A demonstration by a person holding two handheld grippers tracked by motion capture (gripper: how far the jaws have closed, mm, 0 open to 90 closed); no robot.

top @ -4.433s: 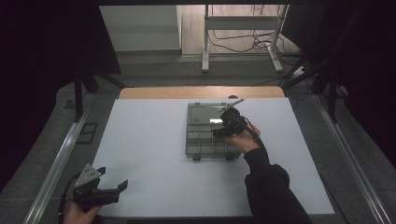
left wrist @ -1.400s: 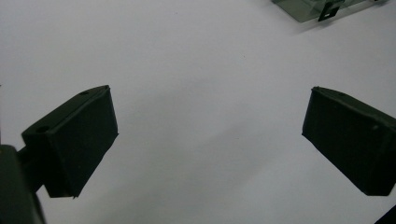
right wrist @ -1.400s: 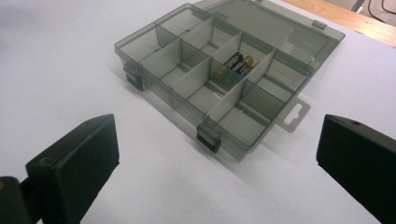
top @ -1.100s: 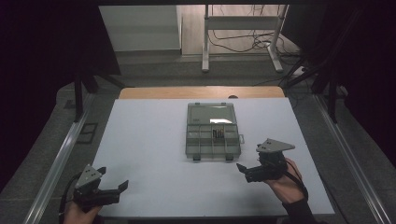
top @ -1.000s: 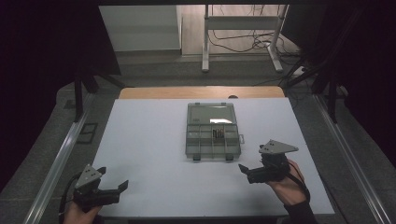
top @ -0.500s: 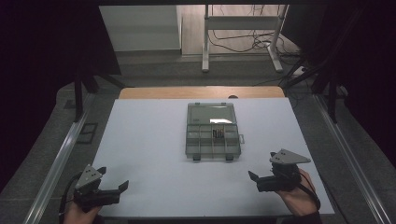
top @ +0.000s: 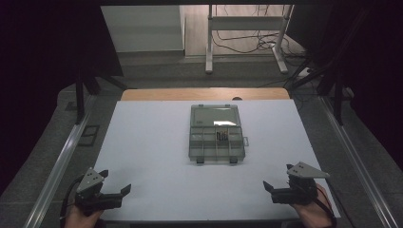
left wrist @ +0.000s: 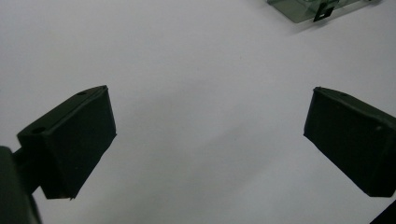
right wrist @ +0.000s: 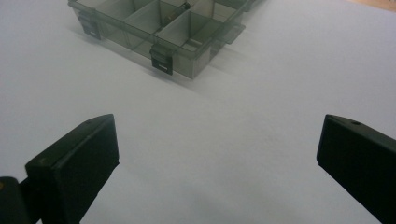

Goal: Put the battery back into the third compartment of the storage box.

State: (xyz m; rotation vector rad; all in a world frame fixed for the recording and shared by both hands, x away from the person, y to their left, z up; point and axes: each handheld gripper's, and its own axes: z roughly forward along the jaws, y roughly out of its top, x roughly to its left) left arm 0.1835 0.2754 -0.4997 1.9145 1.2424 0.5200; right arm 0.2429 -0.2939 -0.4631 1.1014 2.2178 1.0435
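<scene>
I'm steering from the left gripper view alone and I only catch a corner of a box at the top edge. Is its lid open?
Observer: Yes. From the high view, the box has its lid folded back on the far side.
Operator: Anything inside?
Observer: A few small dark items lie in one compartment right of the middle. They are too small to identify.
Operator: And my other tool?
Observer: The right gripper is at the near right corner of the table, with its jaws open and empty.
</scene>
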